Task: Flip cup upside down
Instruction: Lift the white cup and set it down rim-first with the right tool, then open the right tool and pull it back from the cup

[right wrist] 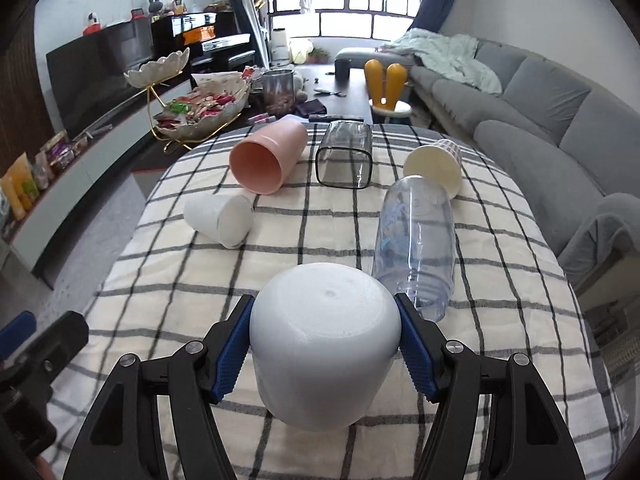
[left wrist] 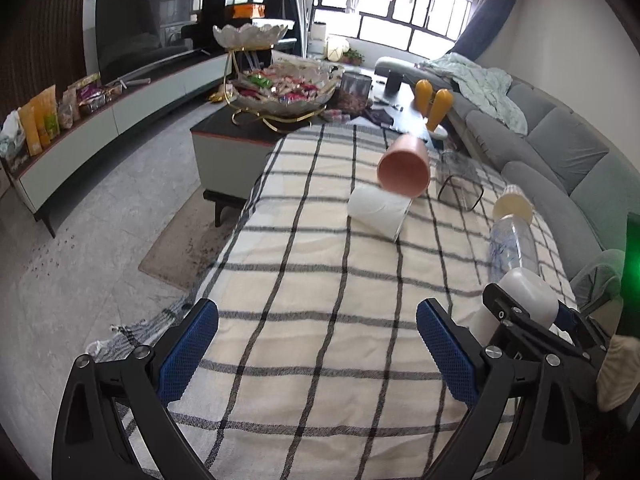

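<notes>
My right gripper (right wrist: pixel 325 340) is shut on a white cup (right wrist: pixel 324 344), its closed base facing the camera, held just above the checked tablecloth (right wrist: pixel 280 252). The same cup shows in the left wrist view (left wrist: pixel 520 300) between the right gripper's fingers. My left gripper (left wrist: pixel 318 344) is open and empty over the near part of the cloth. Other cups lie on their sides: a pink cup (right wrist: pixel 266 158) (left wrist: pixel 404 166), a small white cup (right wrist: pixel 220 218) (left wrist: pixel 378 212), a clear square cup (right wrist: pixel 345 154), a paper cup (right wrist: pixel 434 166) and a clear plastic bottle-like cup (right wrist: pixel 416 240).
A tiered snack bowl (right wrist: pixel 200 108) and a jar (right wrist: pixel 278 92) stand on the dark coffee table beyond the cloth. A yellow rabbit-ear stand (right wrist: pixel 386 80) is at the back. A grey sofa (right wrist: pixel 540 120) runs along the right, a TV cabinet (left wrist: pixel 100 120) along the left.
</notes>
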Action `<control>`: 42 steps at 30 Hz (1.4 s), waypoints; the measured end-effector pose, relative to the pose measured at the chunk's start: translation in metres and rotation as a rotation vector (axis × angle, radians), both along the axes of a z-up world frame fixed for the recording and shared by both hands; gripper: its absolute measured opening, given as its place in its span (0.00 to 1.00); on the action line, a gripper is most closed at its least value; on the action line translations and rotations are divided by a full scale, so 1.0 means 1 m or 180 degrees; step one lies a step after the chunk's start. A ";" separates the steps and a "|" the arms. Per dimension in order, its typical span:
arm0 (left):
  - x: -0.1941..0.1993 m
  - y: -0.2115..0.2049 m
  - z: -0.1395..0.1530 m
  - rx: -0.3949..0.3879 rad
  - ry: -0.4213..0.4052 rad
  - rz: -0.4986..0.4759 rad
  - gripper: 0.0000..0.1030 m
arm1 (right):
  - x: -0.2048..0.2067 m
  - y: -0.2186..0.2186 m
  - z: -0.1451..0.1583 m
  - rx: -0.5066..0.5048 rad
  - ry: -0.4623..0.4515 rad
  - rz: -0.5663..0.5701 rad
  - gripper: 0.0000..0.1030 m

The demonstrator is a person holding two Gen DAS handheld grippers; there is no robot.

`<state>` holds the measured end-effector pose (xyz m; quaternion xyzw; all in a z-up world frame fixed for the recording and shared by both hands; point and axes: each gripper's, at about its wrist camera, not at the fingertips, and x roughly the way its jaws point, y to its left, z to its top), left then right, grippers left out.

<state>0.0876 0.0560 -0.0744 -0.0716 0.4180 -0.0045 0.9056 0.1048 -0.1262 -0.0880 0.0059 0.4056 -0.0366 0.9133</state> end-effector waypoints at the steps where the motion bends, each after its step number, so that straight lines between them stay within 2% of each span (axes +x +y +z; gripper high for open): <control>1: 0.001 0.000 -0.003 0.0003 0.0036 0.0003 0.98 | -0.002 0.002 -0.003 -0.0035 -0.0017 0.0011 0.66; 10: 0.002 0.002 -0.011 0.0000 0.0119 0.0007 0.98 | -0.008 0.007 -0.030 0.0006 0.0122 0.0016 0.66; 21: -0.002 -0.002 -0.008 0.0077 0.0063 -0.0034 0.98 | -0.015 0.008 -0.032 0.0001 0.0175 0.0032 0.67; 26: -0.004 0.000 -0.004 0.0054 -0.0021 -0.0023 0.98 | -0.025 0.003 -0.017 -0.0013 0.0044 0.0000 0.75; 31: -0.009 0.002 0.004 0.0035 -0.0180 0.0011 0.98 | -0.036 -0.004 0.005 0.0028 -0.0102 -0.0045 0.77; 34: -0.014 0.000 0.012 0.0049 -0.0314 0.0053 0.99 | -0.051 -0.012 0.025 -0.0020 -0.0249 -0.0124 0.83; 38: -0.022 -0.012 0.024 0.0084 -0.0434 0.0012 1.00 | -0.072 -0.022 0.047 -0.0099 -0.0412 -0.0193 0.92; 42: -0.036 -0.030 0.037 0.0143 -0.0581 -0.0096 1.00 | -0.087 -0.033 0.063 -0.0207 -0.0501 -0.0290 0.95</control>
